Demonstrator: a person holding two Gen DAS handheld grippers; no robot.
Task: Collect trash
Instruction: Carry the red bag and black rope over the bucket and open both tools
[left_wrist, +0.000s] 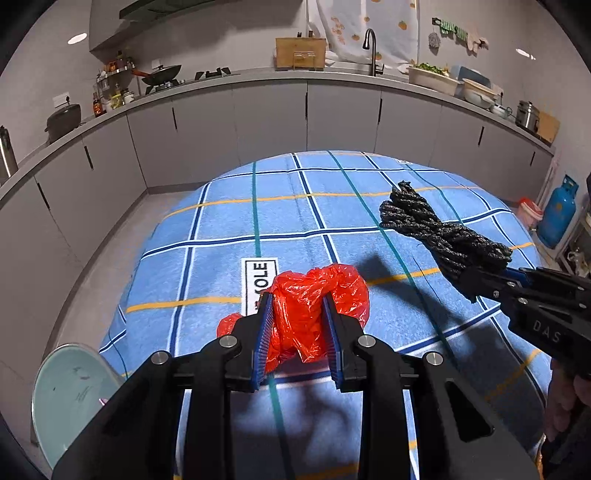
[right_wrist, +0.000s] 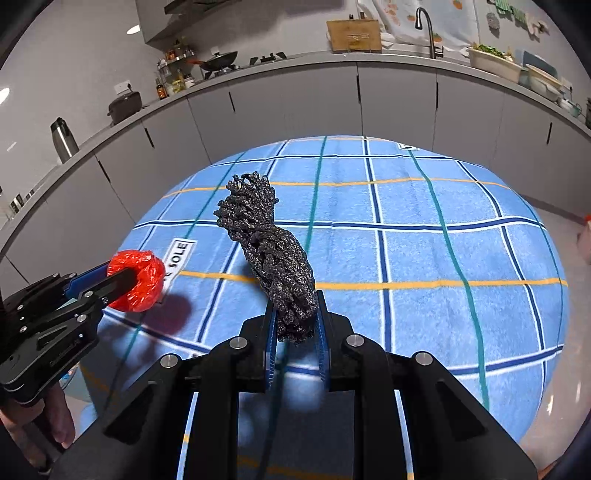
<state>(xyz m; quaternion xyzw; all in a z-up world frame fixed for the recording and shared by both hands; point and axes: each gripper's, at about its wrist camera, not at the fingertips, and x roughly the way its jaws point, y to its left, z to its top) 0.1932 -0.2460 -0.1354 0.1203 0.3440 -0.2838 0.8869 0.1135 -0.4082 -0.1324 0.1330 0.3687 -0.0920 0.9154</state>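
Left wrist view: left hand-held gripper (left_wrist: 297, 314) clamps red plastic bag (left_wrist: 314, 295), right hand-held gripper (left_wrist: 476, 284) grips black rope bundle (left_wrist: 436, 229).

left wrist: close, angled down | right wrist: same | shared: blue checked tablecloth (left_wrist: 332, 206)

We read "SOLE" on the white label (right_wrist: 180, 254) near the blue checked cloth's (right_wrist: 424, 240) left edge, and "DAS" on the right gripper (left_wrist: 471, 284).
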